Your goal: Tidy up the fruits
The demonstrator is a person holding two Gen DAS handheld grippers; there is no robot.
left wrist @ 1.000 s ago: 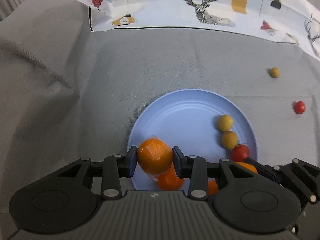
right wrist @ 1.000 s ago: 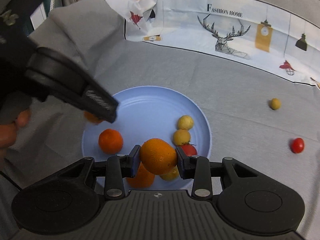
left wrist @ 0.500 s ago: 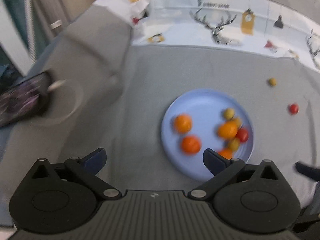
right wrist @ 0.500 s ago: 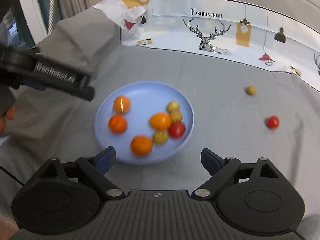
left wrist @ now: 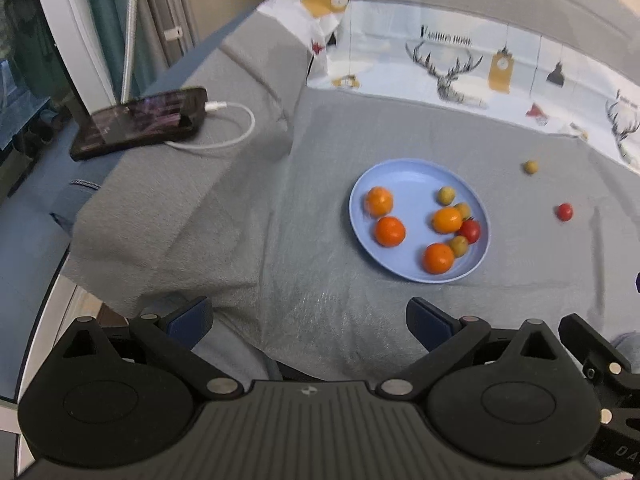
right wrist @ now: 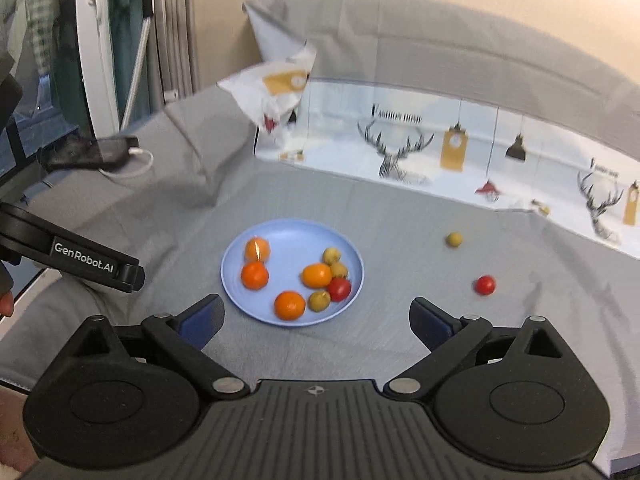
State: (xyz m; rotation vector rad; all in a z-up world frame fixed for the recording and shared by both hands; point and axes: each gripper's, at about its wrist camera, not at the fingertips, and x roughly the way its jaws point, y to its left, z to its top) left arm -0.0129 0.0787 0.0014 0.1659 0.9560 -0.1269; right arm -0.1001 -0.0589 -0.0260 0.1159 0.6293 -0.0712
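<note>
A blue plate point(left wrist: 408, 178) point(right wrist: 288, 230) on the grey cloth holds several oranges, a few small yellow fruits and a red tomato point(left wrist: 470, 231) point(right wrist: 339, 289). One yellow fruit point(left wrist: 530, 167) point(right wrist: 454, 239) and one red tomato point(left wrist: 564, 211) point(right wrist: 485, 285) lie loose on the cloth right of the plate. My left gripper point(left wrist: 308, 322) is open and empty, held back well short of the plate. My right gripper point(right wrist: 316, 322) is open and empty, just short of the plate's near rim.
A black phone point(left wrist: 140, 122) with a white cable lies on the raised cloth at the left. A white deer-print cloth point(right wrist: 440, 148) runs along the back. The left gripper's body point(right wrist: 80, 262) shows at the left of the right wrist view.
Both grippers let go of their oranges onto the plate, opened wide and pulled back and up away from it.
</note>
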